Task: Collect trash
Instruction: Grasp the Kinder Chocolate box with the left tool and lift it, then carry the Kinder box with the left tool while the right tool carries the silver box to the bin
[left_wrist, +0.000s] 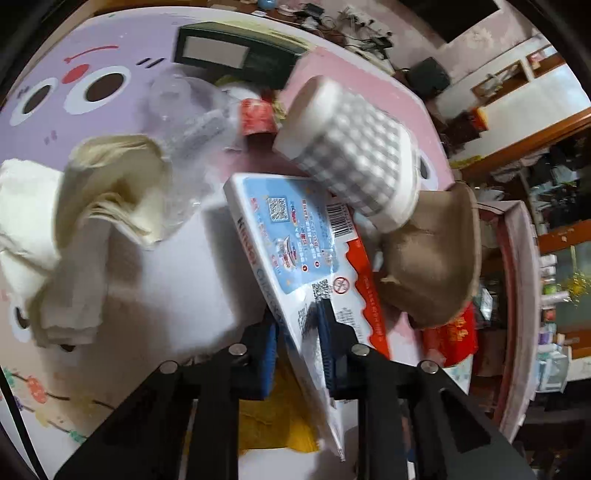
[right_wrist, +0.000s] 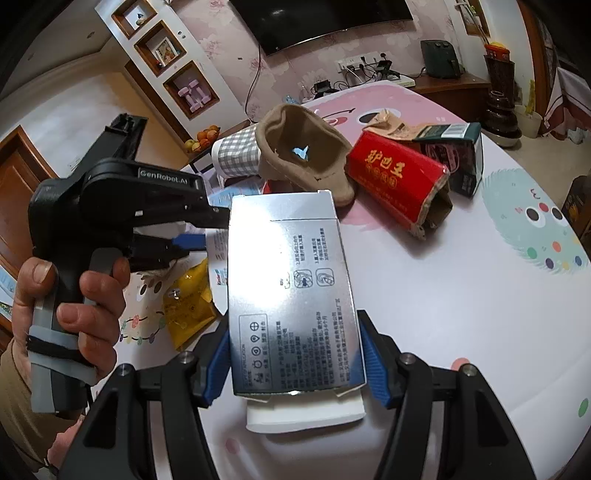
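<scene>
My left gripper (left_wrist: 297, 325) is shut on the near corner of a flat white, blue and red chocolate box (left_wrist: 295, 236), which tilts up off the table. In the right wrist view the same gripper (right_wrist: 212, 229) reaches in from the left, held by a hand (right_wrist: 74, 295). My right gripper (right_wrist: 295, 369) is shut on a shiny silver carton (right_wrist: 291, 288), its blue pads (right_wrist: 218, 365) pressing both long sides. A white flap sticks out of the carton's near end.
On the round cartoon-print table (right_wrist: 461, 295) lie a checked paper cup (left_wrist: 354, 147), a brown pulp tray (right_wrist: 303, 155), a red box (right_wrist: 399, 181), a dark green box (right_wrist: 461, 158), a yellow packet (right_wrist: 188, 299), crumpled tissues (left_wrist: 92, 203) and a clear bottle (left_wrist: 184, 110).
</scene>
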